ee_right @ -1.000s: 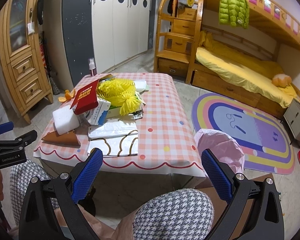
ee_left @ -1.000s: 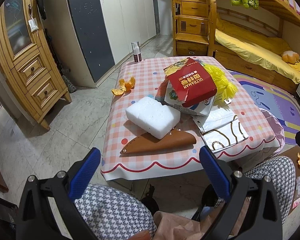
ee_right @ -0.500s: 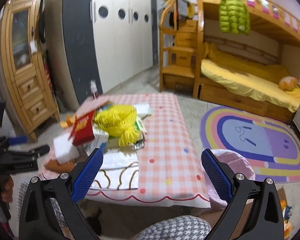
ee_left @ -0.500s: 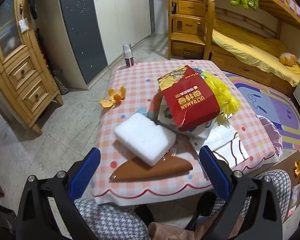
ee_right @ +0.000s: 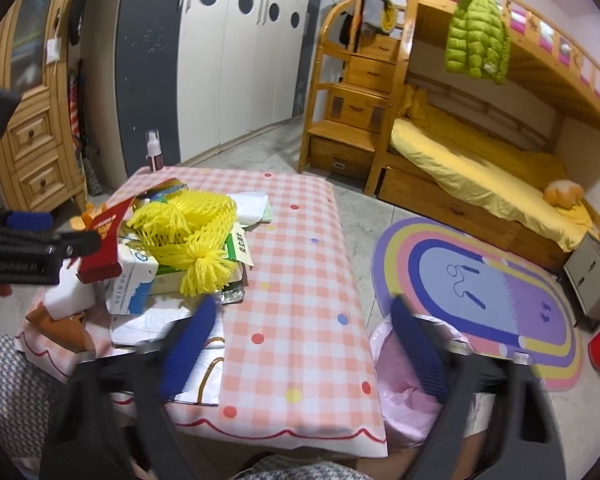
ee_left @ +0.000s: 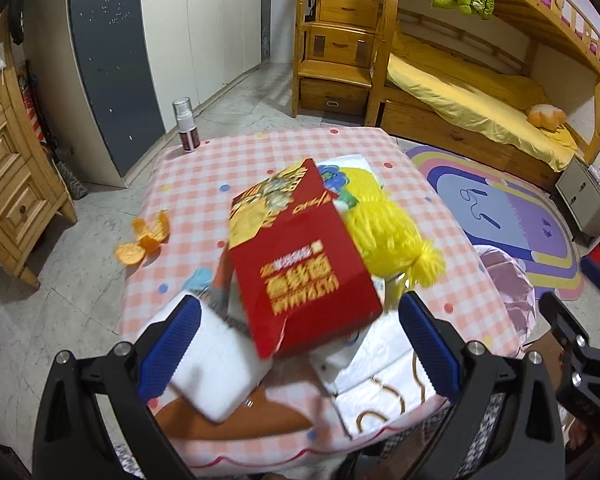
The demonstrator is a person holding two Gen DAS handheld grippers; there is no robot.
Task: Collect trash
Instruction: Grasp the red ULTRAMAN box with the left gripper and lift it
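A pile of trash lies on the pink checked table (ee_left: pixel 204 172): a red carton (ee_left: pixel 304 264), yellow foam netting (ee_left: pixel 388 232), a white foam block (ee_left: pixel 220 372), a brown leather piece (ee_left: pixel 236 420), white bags (ee_left: pixel 380 384) and orange peel (ee_left: pixel 144 240). My left gripper (ee_left: pixel 296 344) is open, its blue pads level with the red carton's near end. My right gripper (ee_right: pixel 304 348) is open and empty above the table's near right edge, beside the pink-lined bin (ee_right: pixel 408 376). The pile shows in the right wrist view too, with the netting (ee_right: pixel 188 232) on top.
A spray bottle (ee_left: pixel 186 124) stands at the table's far left corner. A rainbow rug (ee_right: pixel 480 292), bunk bed (ee_right: pixel 480 168) and wooden stairs (ee_left: pixel 340 52) lie to the right. Wardrobes (ee_left: pixel 188 40) and a wooden cabinet (ee_left: pixel 4 184) stand to the left.
My left gripper has moved forward and down towards the red carton. My right gripper has moved forward over the table's near right edge, nearer the pink bin.
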